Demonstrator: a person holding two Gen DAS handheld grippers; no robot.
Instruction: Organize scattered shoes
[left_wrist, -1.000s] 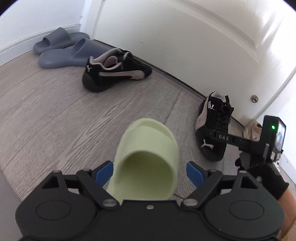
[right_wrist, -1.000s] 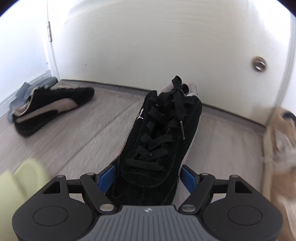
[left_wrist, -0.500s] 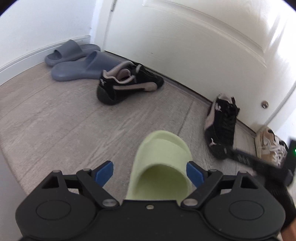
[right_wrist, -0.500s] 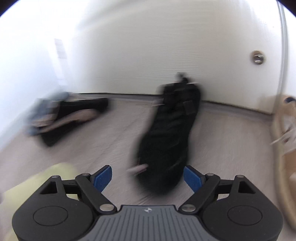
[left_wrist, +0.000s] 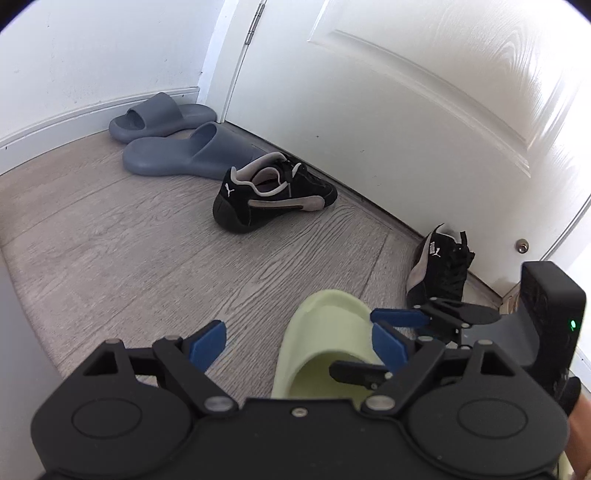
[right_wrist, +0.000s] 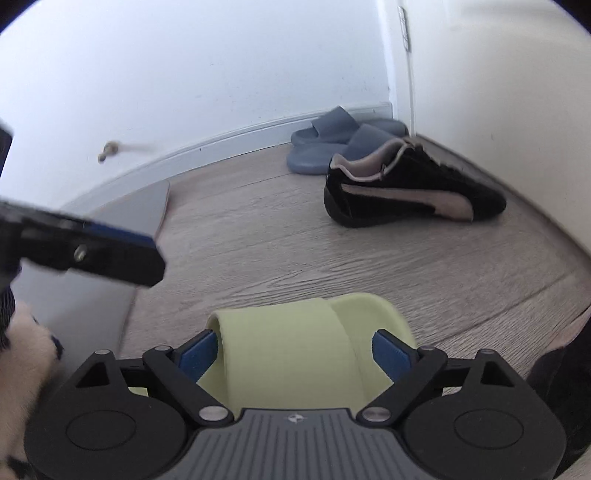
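At the bottom of the left wrist view, the left gripper (left_wrist: 298, 341) has its tongs wide apart with only bare floor (left_wrist: 155, 266) between them. The light green slipper (left_wrist: 325, 343) lies just right of the middle, near the bottom. The right gripper (left_wrist: 391, 349) comes in from the right, and its tongs sit apart on both sides of the slipper's strap. In the right wrist view the same slipper (right_wrist: 295, 347) fills the gap between the blue fingers (right_wrist: 389, 352). Farther up at the right, one black sneaker (left_wrist: 441, 266) lies by the white door (left_wrist: 406, 92). The other black sneaker (left_wrist: 273, 192) lies in the middle. Two grey-blue slippers (left_wrist: 177, 144) lie side by side in the upper left corner
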